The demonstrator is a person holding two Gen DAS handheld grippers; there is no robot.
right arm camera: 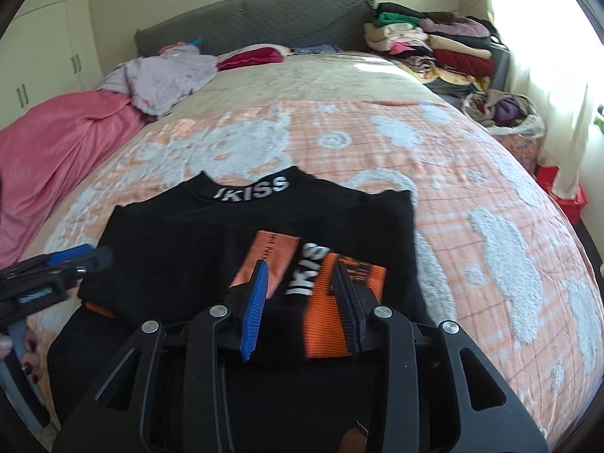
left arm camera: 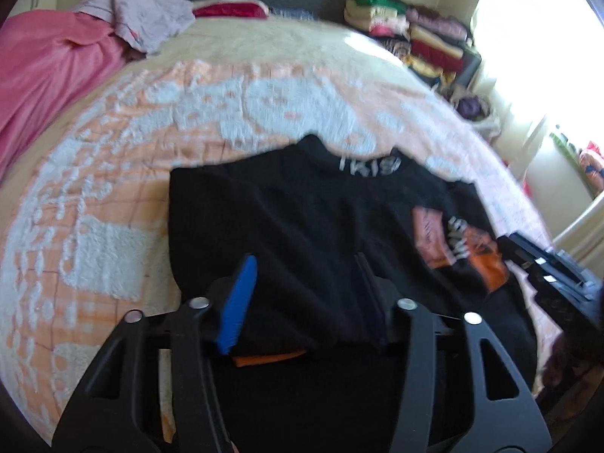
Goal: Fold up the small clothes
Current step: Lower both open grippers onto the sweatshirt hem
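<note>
Both near corners of the black top [right arm camera: 181, 264] are best pinched evenly; the left gripper [left arm camera: 302, 302] and right gripper [right arm camera: 302, 302] are held half-spread over its near hem, nothing visibly pinched.

Black top [right arm camera: 241, 249] on the bedspread [right arm camera: 472, 196] — right hand-held gripper [right arm camera: 305, 287] parted above it

a black knit top [right arm camera: 181, 249] with white "ikiss" lettering at the collar lies partly folded on the bed, collar away, an orange-printed panel turned up across its right side.
</note>
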